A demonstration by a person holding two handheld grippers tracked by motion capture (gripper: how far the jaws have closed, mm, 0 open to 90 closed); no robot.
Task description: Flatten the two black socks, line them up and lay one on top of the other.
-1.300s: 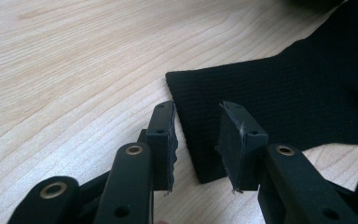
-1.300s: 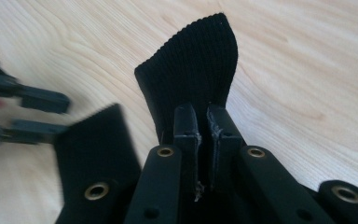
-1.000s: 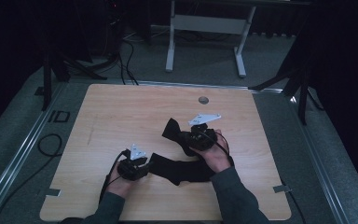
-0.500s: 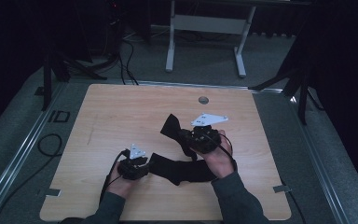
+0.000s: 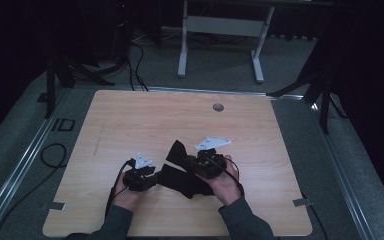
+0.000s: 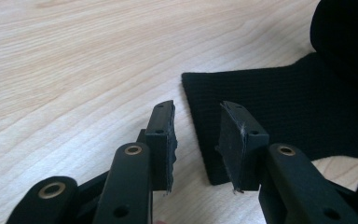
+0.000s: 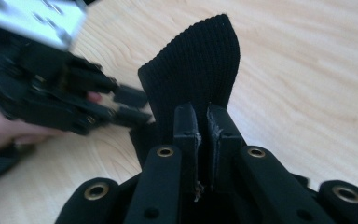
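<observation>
Black knit cloth (image 5: 182, 175) lies on the near middle of the wooden table (image 5: 130, 120), between the two hands. Right gripper (image 5: 192, 161) has its jaws pinched on a fold of the cloth, one end standing up past the pads (clear in the right gripper view). Left gripper (image 5: 156, 179) rests at the cloth's left edge, jaws partly apart, nothing clamped. Round grommet (image 5: 218, 107) at far edge; white desk frame (image 5: 220, 25) on the floor beyond.
</observation>
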